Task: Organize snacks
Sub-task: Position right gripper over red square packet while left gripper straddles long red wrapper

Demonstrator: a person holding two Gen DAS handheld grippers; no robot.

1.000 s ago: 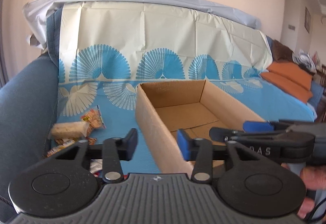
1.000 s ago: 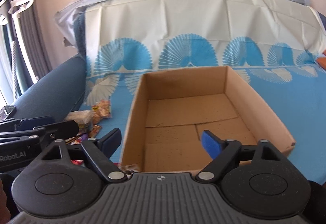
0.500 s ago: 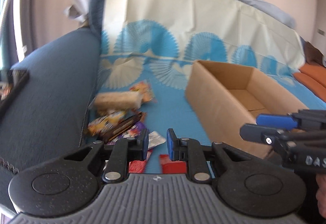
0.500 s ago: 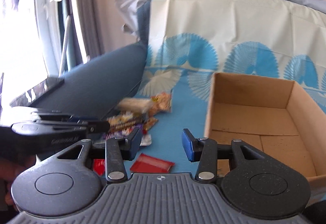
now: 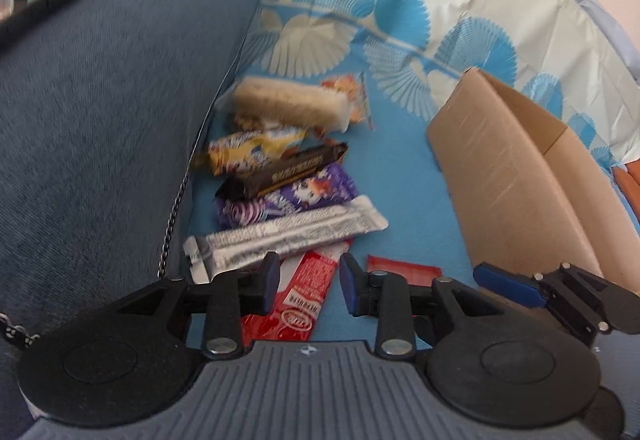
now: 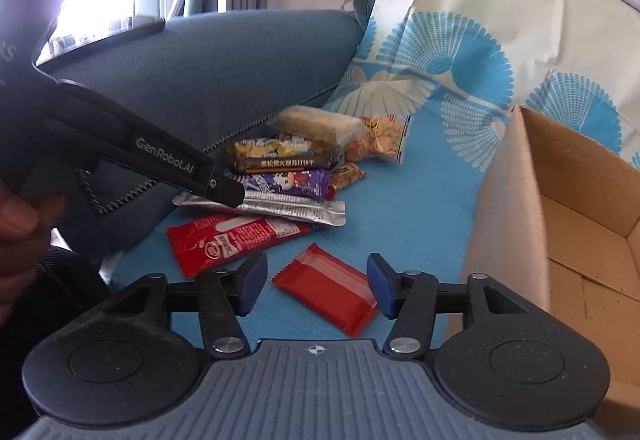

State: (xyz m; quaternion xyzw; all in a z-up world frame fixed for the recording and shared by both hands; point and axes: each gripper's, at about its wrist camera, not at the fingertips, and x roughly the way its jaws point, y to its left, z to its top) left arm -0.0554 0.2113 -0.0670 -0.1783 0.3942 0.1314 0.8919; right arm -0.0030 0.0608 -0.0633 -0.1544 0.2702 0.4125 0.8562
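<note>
So the snacks are all piled on the blue fan-print cover on the sofa seat, wedged between the dark blue armrest and the open cardboard box — the whole heap sits on the armrest side of the box, with a strip of bare cover between. Nearest the box is a small flat red packet, shiny, lying diagonally, with one short end towards the pile and the other towards the camera. Next over from the box there's a long red wrapper with white print, then a long silver foil bar; both have their long axis running roughly from the armrest towards the box. Farther back in the stack: a purple wrapper, a dark brown bar with gold lettering, a yellow pack, and a pale clear-wrapped loaf-looking thing with a bag of orange-brown bits beside it, on the box side. The right claw has just been opening — its jaws stand apart with the small red packet showing between them, not pressed. The left claw has just been opening too, jaws apart over the long red wrapper, nothing clamped.
</note>
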